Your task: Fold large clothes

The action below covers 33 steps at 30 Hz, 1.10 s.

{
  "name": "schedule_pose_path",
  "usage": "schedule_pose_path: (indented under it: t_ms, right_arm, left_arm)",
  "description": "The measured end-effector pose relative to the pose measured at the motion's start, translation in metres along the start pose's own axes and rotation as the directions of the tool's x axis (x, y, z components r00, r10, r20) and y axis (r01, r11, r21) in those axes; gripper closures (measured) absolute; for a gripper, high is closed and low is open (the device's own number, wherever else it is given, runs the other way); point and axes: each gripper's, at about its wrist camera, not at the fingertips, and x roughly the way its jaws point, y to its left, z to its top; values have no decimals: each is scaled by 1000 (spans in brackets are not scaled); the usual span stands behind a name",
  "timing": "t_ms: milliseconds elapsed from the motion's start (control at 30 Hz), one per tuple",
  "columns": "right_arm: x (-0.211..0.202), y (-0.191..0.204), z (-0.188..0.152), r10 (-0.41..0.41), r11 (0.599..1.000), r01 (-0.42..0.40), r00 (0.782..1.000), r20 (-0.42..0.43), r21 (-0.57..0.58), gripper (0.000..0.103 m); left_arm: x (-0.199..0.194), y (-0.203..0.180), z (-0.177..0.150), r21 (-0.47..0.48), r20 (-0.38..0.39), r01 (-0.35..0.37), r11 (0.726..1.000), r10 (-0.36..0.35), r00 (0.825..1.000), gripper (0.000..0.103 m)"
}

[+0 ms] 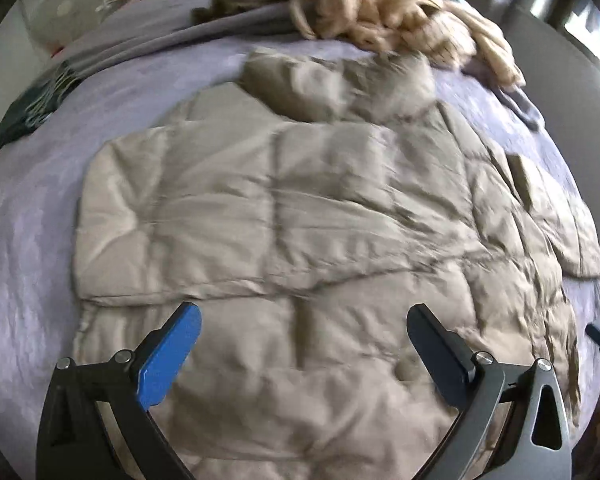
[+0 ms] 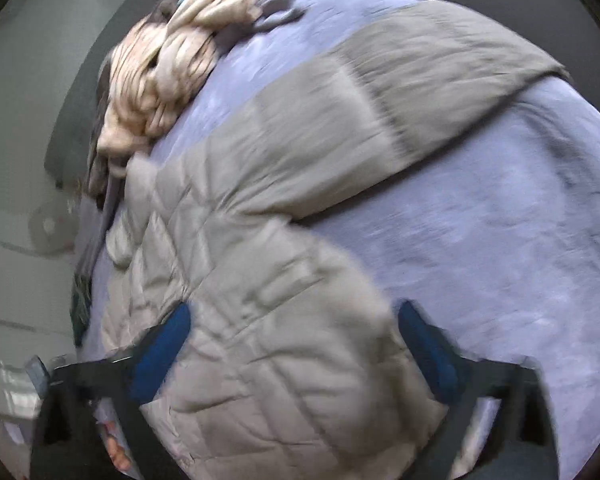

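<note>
bed: lavender cover | on it: beige quilted coat, clothes pile

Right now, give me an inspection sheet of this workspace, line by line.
Surface: lavender bedspread, wrinkled, covering the bed.
Job's things: beige quilted puffer jacket spread flat on the bedspread; one sleeve folded across its body, the other sleeve stretched out to the side.
Clutter: heap of cream knitwear and grey-brown clothes at the far edge; dark green garment at the far left corner.
Grippers: left claw open above the jacket, nothing between its fingers; right claw open over the jacket, gripping nothing.
Cables: nothing seen.
Surroundings: pale walls and floor, blurred.
</note>
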Motion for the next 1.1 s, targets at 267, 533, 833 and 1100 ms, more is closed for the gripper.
schedule_pose_path:
  t_ms: [267,533,833,1100]
  right_arm:
    - [-14,-86,51,28,975,-42,998,64,220,0]
    - [-1,-146,106,229,844,-293,954,194,449,0]
    - [15,-160,154,317,708,-436,899,301,555,12]
    - [0,-102,182,255,859,-337,935,248,386,94]
  left_arm:
    - [9,-67,-11,77,-52,3,997,1,999,0]
    - [9,-109,-18,152,-63,24,988,-15,998,0]
    - [9,-108,-12,123,-60,28,992,-21,998,0]
    - [-2,-81,3,119,-7,-10,993,11,1000,0]
